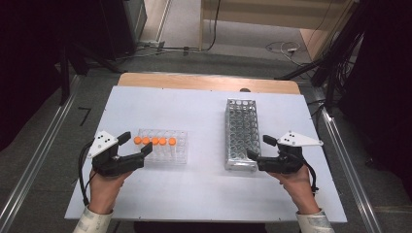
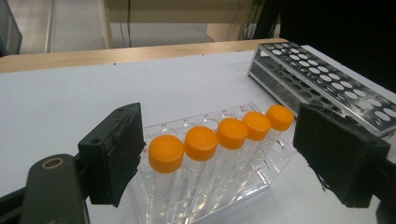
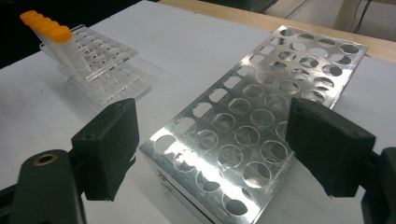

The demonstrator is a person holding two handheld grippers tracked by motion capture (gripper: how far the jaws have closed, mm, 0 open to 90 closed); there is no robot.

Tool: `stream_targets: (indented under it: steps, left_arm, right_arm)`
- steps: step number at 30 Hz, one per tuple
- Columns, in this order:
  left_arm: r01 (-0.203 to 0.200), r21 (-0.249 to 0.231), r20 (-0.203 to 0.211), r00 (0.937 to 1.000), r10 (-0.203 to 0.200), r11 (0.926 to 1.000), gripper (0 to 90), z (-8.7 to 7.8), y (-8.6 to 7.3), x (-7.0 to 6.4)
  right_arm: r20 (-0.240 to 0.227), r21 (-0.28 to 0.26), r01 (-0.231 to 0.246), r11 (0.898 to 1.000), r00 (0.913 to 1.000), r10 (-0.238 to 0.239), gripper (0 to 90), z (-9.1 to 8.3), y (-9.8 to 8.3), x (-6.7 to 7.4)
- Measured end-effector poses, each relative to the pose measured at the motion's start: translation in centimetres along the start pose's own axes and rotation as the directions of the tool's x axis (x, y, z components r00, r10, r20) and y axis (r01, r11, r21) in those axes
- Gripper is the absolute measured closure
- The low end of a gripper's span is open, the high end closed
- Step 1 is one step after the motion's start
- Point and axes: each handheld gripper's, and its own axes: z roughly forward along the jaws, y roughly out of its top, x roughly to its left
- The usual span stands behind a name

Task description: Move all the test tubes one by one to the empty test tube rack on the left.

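Five orange-capped tubes (image 2: 219, 140) stand upright, their row running left-right, before both grippers' open, empty fingers (image 2: 112, 156).

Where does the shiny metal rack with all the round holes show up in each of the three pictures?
High view: the metal rack stands right of centre on the white table, its near end by the right gripper.
Left gripper view: upper right, behind the right-hand jaw.
Right gripper view: centre, between the two black jaws.
Shared landmark: the row of orange-capped tubes.
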Motion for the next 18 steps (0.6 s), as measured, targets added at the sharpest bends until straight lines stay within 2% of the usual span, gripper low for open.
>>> stream_targets:
  steps: [18]
  left_arm:
    - [0.016,0.009,-0.035,0.9993,-0.016,0.9998,16.4,-1.0,-0.7,1.1]
  right_arm:
    - [0.026,0.000,-0.016,1.000,0.9995,0.016,16.2,-1.4,-1.1,-1.3]
